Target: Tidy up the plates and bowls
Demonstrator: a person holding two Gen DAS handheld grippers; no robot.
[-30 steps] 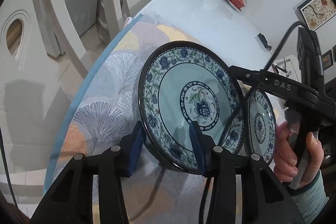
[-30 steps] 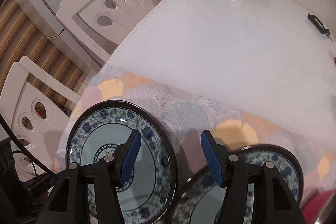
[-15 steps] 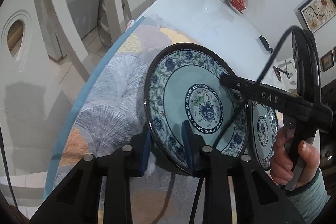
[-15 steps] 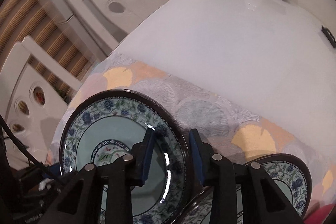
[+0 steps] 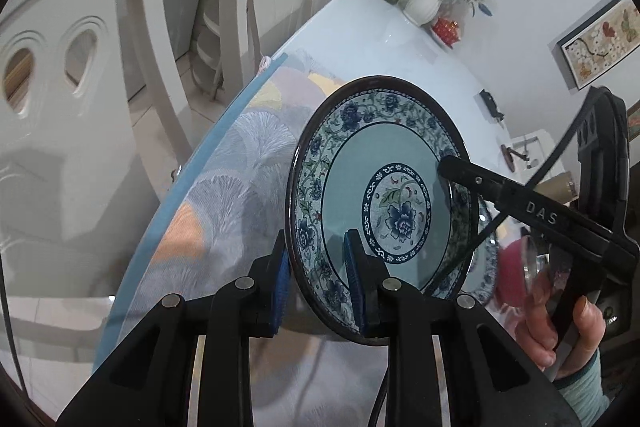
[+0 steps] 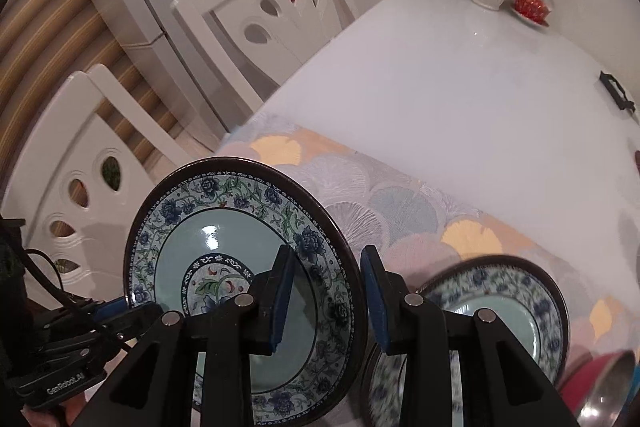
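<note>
Two grippers share one round blue-and-white floral ceramic plate with a dark rim (image 5: 380, 203), pinching it at opposite edges so that it is tilted up off the pastel fan-patterned placemat (image 5: 224, 211). The left gripper (image 5: 316, 279) has its blue-padded fingers pressed onto the near rim, one pad behind the plate and one on its face. The right gripper (image 6: 326, 291) straddles the far rim in the same way, one finger over the glazed face and the other outside; its pads look closed on the rim, though contact on the outer side is hard to confirm. A grip on both sides probably steadies a wide, slippery dish that a single narrow pinch would let swing.

Just beside it on the placemat lies a second, matching floral plate (image 6: 516, 311), flat, with a pink bowl (image 6: 592, 375) at the frame's edge. The lifted plate seems bound for a stack on that twin, which calls for levelling it first and lowering gently so the glazed surfaces do not clack or slide
</note>
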